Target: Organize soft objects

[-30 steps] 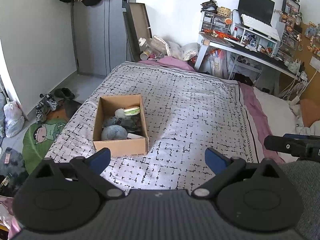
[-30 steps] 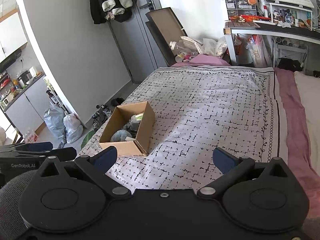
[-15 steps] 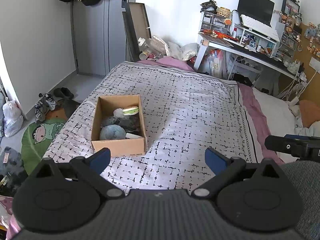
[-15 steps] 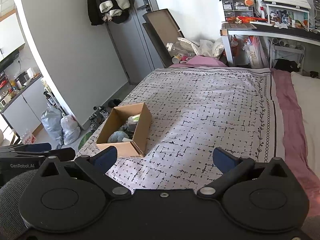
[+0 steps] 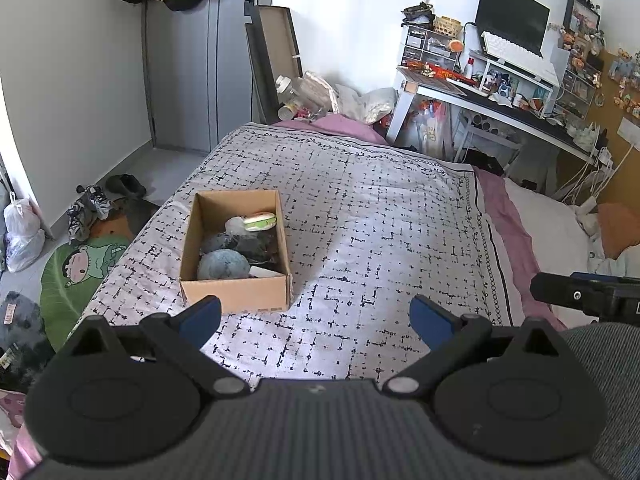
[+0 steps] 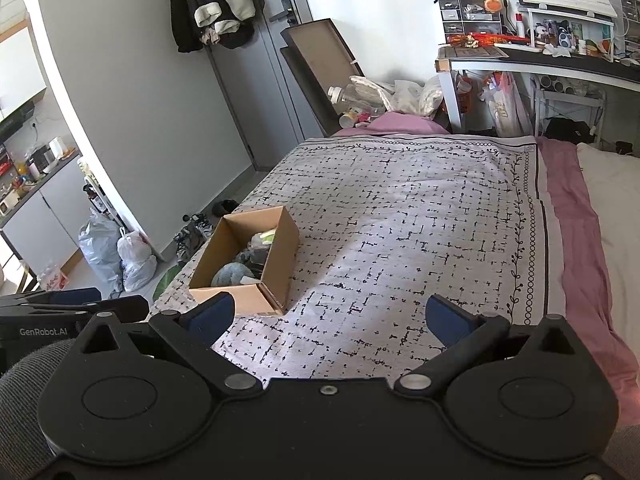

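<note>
A brown cardboard box sits on the patterned bedspread near the bed's left edge. It holds several soft things: a blue-grey ball, dark fabric and a white and green item. My left gripper is open and empty, just in front of the box. My right gripper is open and empty, with the box ahead to its left. The left gripper's body shows at the left edge of the right wrist view.
A desk with a monitor and clutter stands at the back right. A pink sheet and white pillow lie to the right. Shoes, bags and a green mat are on the floor to the left. A door is behind.
Both views have shifted slightly back and up. The box and its contents have not moved. Both grippers stay open.
</note>
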`<move>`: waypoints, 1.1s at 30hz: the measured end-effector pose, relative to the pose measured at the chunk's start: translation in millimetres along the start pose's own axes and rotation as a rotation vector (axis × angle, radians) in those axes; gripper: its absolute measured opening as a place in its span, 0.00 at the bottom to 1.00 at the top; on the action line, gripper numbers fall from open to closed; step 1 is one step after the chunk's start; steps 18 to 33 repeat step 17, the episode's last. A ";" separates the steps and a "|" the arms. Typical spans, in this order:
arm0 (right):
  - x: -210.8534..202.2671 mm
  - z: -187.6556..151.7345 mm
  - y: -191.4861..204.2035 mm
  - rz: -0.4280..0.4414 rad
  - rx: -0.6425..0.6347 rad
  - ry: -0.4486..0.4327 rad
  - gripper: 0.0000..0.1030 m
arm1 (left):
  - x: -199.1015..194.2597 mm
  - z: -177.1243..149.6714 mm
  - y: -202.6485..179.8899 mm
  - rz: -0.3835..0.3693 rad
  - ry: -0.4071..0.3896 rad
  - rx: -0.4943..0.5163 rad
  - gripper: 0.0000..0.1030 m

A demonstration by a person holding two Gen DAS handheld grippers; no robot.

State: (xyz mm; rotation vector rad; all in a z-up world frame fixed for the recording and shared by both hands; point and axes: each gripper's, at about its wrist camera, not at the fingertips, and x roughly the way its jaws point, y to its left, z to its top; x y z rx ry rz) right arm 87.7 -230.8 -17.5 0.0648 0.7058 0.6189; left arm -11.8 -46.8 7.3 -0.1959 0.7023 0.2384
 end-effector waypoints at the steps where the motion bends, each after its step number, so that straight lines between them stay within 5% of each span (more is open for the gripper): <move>1: -0.1 -0.1 -0.1 0.001 0.001 0.000 1.00 | -0.1 0.0 -0.1 -0.001 0.000 0.000 0.97; 33: 0.8 0.3 -0.8 -0.001 0.006 0.000 1.00 | 0.6 -0.5 -0.9 -0.010 -0.008 -0.004 0.97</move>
